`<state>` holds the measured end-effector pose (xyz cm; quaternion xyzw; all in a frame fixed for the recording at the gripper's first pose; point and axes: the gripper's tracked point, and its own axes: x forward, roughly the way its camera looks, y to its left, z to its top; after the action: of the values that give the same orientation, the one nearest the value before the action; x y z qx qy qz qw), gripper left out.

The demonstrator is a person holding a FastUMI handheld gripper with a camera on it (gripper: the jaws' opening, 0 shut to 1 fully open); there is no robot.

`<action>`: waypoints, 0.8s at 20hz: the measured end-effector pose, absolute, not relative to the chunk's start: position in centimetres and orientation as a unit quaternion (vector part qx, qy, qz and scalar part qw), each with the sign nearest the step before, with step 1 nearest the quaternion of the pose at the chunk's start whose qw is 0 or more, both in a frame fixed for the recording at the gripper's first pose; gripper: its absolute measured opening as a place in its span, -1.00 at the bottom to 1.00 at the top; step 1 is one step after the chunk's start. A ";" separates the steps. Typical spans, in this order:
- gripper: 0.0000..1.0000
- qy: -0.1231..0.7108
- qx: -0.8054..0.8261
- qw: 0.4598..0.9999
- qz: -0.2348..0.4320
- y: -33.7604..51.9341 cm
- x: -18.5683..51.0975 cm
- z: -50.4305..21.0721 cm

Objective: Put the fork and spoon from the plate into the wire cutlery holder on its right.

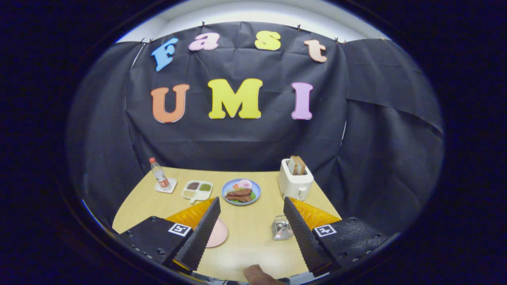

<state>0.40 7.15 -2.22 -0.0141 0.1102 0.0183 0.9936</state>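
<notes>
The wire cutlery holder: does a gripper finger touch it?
Cannot tell. In the gripper view one finger overlaps the wire cutlery holder; contact is unclear. The gripper is open.

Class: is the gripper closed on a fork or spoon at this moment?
No: the gripper is open, fingers wide apart over bare table, holding nothing.

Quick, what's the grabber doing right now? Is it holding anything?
Gripper: open, fingers spread wide above the table, holding nothing.
</notes>
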 end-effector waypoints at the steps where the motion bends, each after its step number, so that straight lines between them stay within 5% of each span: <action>1: 0.93 0.085 -0.010 0.996 0.018 7.1 -0.7 -1.2; 6: 0.92 0.001 -0.015 1.000 0.023 6.9 -4.0 0.9; 16: 0.92 -0.016 -0.023 0.999 0.025 6.1 -6.8 0.9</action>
<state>-6.78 6.11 0.89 -0.0226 -0.0156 0.0249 0.9993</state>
